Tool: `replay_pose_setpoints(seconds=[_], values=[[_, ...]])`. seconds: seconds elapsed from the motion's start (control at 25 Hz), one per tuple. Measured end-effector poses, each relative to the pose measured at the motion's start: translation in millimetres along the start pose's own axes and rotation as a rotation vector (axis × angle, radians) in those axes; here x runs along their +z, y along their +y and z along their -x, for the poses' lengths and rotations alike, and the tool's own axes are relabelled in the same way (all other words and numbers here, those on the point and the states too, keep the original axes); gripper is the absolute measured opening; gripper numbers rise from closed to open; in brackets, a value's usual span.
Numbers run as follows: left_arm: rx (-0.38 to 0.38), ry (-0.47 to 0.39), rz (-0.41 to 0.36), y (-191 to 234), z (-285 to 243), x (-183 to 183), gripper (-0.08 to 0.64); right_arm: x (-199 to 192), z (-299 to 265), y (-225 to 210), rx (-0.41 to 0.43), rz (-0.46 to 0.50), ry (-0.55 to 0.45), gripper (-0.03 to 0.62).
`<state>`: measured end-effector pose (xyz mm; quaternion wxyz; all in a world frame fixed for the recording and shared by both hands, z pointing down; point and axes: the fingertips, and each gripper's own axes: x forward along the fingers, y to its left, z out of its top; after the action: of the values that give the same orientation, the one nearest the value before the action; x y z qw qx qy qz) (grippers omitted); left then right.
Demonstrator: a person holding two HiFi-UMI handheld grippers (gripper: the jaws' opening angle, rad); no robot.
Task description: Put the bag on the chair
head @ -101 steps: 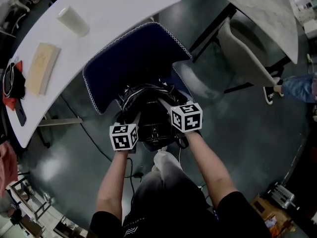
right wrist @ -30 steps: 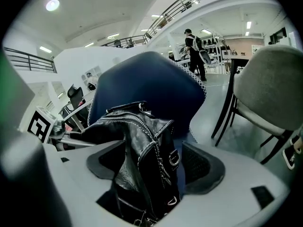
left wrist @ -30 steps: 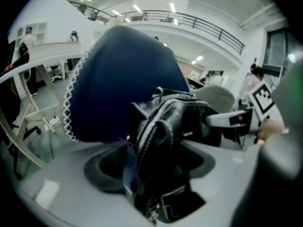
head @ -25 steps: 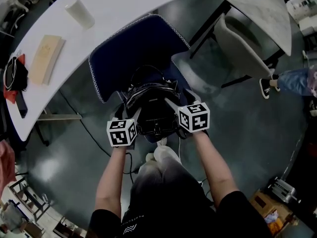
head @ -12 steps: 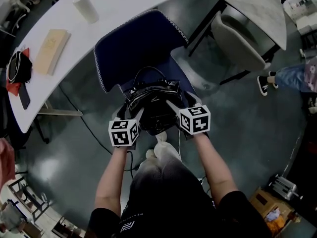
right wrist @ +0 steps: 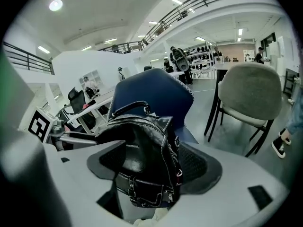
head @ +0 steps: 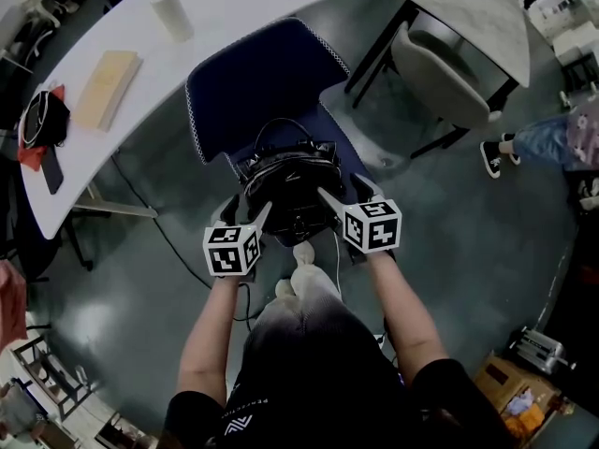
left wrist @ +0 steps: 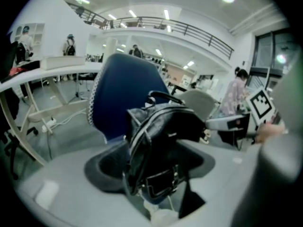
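Note:
A black leather bag (head: 288,190) rests on the seat of the blue chair (head: 257,87), its handle standing up toward the backrest. My left gripper (head: 246,213) clasps the bag's left side and my right gripper (head: 342,195) its right side. The left gripper view shows the bag (left wrist: 161,145) filling the gap between the jaws of the left gripper (left wrist: 156,167), with the blue backrest (left wrist: 123,93) behind. The bag (right wrist: 137,160) likewise sits between the jaws of the right gripper (right wrist: 154,167) in the right gripper view. The bag's underside is hidden.
A white table (head: 215,7) behind the chair carries a cup (head: 173,14), a wooden block (head: 106,76) and dark items (head: 42,124). A grey chair (head: 440,64) stands at a marble table (head: 468,12) to the right. A person's leg (head: 533,143) is farther right. A cable (head: 178,251) lies on the floor.
Both grippers and the bag have shifted farther onto the seat, toward the backrest. The bag's handle now stands up.

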<state>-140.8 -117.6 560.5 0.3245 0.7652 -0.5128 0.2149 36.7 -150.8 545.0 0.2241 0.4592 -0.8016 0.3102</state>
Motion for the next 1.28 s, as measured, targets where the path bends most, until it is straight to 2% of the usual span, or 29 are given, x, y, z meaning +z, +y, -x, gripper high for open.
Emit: replay_pose_setpoints(seconds=[0.12,0.36,0.64,0.84,0.96,1.12,1.28], values=[[-0.002,-0.019,0.007,-2.8,11.7,1.6,0.321,-0.1,10.7,2.6,-0.011,-0.004,-0.017,0.339],[-0.008,-0.083,0.031,-8.2,37.8,11.5,0.312,2.1,31.5,10.5,-0.024,-0.012,-0.051,0.273],[-0.045,-0.15,0.064,-17.4,69.0,22.4,0.232,1.9,51.7,24.2,-0.018,-0.009,-0.067,0.222],[-0.076,-0.17,0.097,-20.3,82.3,23.4,0.161,1.7,62.5,32.6,-0.032,-0.01,-0.087,0.131],[-0.081,-0.174,0.094,-23.9,87.6,22.8,0.136,0.6,67.5,35.1,-0.048,-0.012,-0.098,0.065],[-0.088,-0.18,0.083,-28.1,94.9,22.4,0.101,-1.3,70.6,40.1,-0.071,-0.017,-0.106,0.011],[-0.089,-0.174,0.068,-29.6,103.0,17.5,0.076,-0.9,76.3,44.5,-0.085,-0.022,-0.116,0.0]])
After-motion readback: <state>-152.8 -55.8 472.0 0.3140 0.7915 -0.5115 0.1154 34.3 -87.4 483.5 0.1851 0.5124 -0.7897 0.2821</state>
